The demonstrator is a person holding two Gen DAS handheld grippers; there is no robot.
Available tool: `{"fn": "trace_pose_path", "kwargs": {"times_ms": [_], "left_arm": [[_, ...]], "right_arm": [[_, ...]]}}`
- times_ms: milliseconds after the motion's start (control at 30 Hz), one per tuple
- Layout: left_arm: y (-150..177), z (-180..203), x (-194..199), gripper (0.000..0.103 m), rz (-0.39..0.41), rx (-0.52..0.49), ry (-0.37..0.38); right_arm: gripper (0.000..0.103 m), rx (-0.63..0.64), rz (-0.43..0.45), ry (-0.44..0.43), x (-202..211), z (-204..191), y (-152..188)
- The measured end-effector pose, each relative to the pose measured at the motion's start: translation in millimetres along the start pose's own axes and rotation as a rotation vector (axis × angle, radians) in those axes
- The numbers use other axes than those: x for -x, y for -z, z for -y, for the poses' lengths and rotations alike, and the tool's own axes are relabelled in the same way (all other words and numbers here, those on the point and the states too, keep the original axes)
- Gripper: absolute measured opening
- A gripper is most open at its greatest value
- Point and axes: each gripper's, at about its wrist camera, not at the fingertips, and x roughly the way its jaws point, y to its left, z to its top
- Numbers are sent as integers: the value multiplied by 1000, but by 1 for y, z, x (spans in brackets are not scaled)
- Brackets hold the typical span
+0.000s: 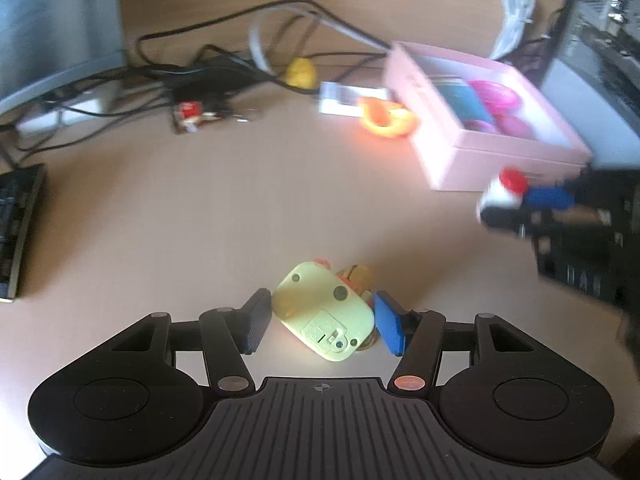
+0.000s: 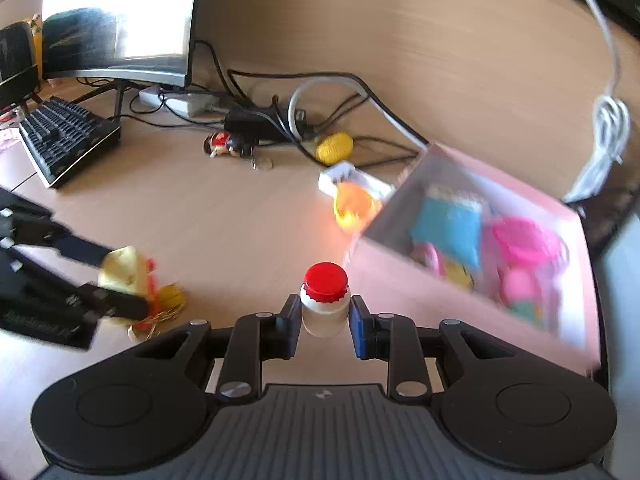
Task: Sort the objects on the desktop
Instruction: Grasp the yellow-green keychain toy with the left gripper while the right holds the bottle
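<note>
My left gripper point(image 1: 322, 322) is shut on a pale yellow toy point(image 1: 322, 314), its underside with a battery hatch facing the camera and orange-yellow bits trailing behind it. The right wrist view shows that same toy point(image 2: 122, 270) held by the left gripper point(image 2: 120, 280) at the left. Between the pads of my right gripper point(image 2: 325, 320) sits a small white bottle with a red cap point(image 2: 325, 300), gripped upright. A pink box point(image 1: 500, 120) holding blue and magenta items lies at the right; in the right wrist view the pink box point(image 2: 440, 292) is just beyond the bottle.
An orange toy point(image 1: 384, 116) and a white card point(image 1: 344, 98) lie beside the box. A yellow ball point(image 2: 335, 147), a small red figure point(image 2: 222, 144) and tangled cables point(image 1: 224, 64) sit at the back. A keyboard point(image 2: 68, 140) and monitor point(image 2: 120, 20) stand left.
</note>
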Motion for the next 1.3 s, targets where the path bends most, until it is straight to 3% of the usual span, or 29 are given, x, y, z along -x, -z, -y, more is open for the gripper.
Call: {"fn": "trace_pose_path", "kwargs": {"times_ms": [167, 233, 300, 400, 533, 600, 667, 733, 800, 867, 967, 1067, 1100, 1300], "left_arm": [[5, 29, 7, 62, 2, -68, 106], [7, 35, 12, 62, 16, -96, 111], [9, 37, 17, 65, 32, -117, 70], [6, 29, 22, 70, 61, -131, -54], [0, 5, 26, 77, 89, -65, -139], [0, -6, 31, 78, 98, -27, -148], [3, -13, 35, 82, 104, -10, -100], [6, -13, 39, 91, 92, -24, 14], [12, -1, 39, 93, 64, -90, 115], [18, 19, 36, 93, 57, -181, 139], [22, 46, 22, 91, 39, -255, 116], [22, 59, 2, 79, -22, -227, 89], [21, 59, -3, 74, -35, -215, 79], [21, 58, -5, 64, -28, -188, 42]], "right_arm": [[25, -51, -49, 38, 23, 11, 39], [25, -63, -59, 52, 29, 15, 49], [25, -75, -64, 61, 32, 19, 55], [25, -86, -65, 69, 33, 20, 60], [27, -76, -56, 80, 36, 19, 62], [41, -65, -46, 86, 41, 19, 62], [48, -54, -32, 97, 49, 20, 64], [52, -47, -31, 99, 55, 21, 67], [53, -43, -40, 93, 58, 21, 71], [53, -35, -46, 87, 57, 19, 75], [53, -47, -44, 90, 53, 17, 74], [51, -65, -33, 86, 49, 17, 69], [45, -65, -34, 88, 47, 17, 68], [35, -65, -45, 90, 36, 16, 62]]}}
